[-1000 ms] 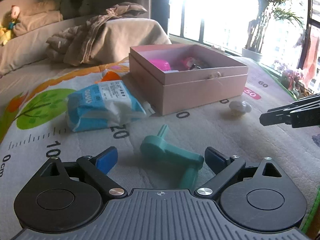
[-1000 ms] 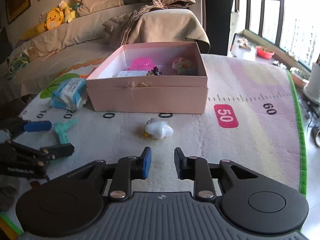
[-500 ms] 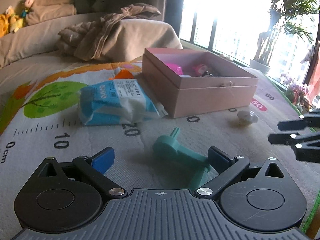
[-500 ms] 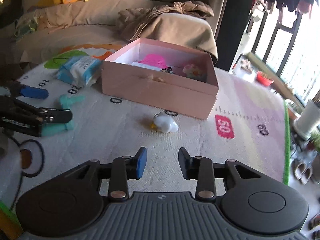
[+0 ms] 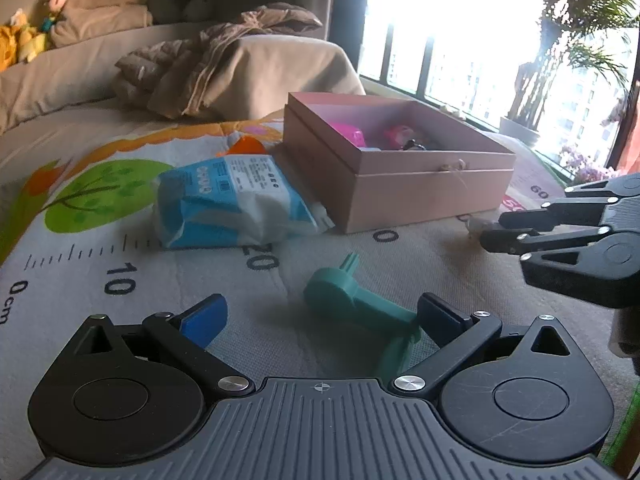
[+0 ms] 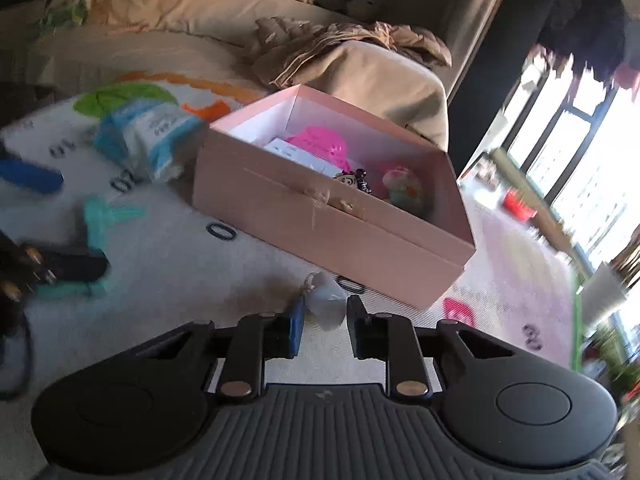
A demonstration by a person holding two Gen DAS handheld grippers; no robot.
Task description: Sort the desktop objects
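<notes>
An open pink box (image 5: pixel 416 184) (image 6: pixel 328 224) stands on the play mat and holds pink toys and other small items. A teal plastic toy (image 5: pixel 356 300) (image 6: pixel 100 220) lies on the mat between the fingers of my open left gripper (image 5: pixel 320 316), close to its right finger. A small white toy (image 6: pixel 326 296) (image 5: pixel 476 226) lies in front of the box, between the fingers of my open right gripper (image 6: pixel 324 328), untouched as far as I can see. The right gripper also shows at the right of the left wrist view (image 5: pixel 560 240).
A blue and white wipes pack (image 5: pixel 232 204) (image 6: pixel 148 136) lies left of the box, with an orange item (image 5: pixel 244 146) behind it. A sofa with a crumpled blanket (image 5: pixel 216 68) stands behind the mat. Windows and plants are at the right.
My right gripper has moved forward and down to the white toy, which now sits between its fingers. My left gripper has stayed around the teal toy with little movement.
</notes>
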